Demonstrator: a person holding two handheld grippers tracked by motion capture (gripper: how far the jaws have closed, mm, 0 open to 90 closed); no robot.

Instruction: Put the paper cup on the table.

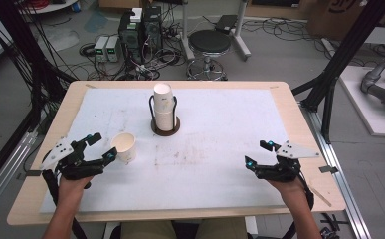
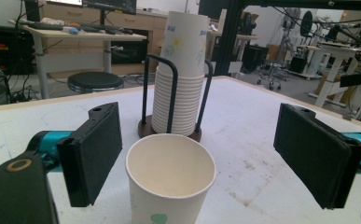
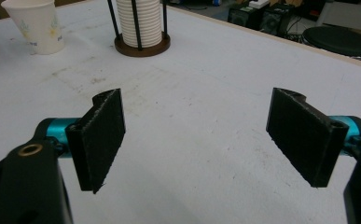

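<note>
A single white paper cup stands upright on the white mat at the left. My left gripper is level right beside it, open. In the left gripper view the cup sits low between the two wide-apart black pads, nearer the left one, and neither presses on it. Behind it, a tall stack of paper cups stands in a black wire holder on a round brown base. At the table's right, my right gripper is open, and the right gripper view shows bare mat between its pads.
The white mat covers most of the wooden table, whose rim runs along the near side. Beyond the far edge are a black stool, computer boxes and cables on the floor. Black frame posts stand at both sides.
</note>
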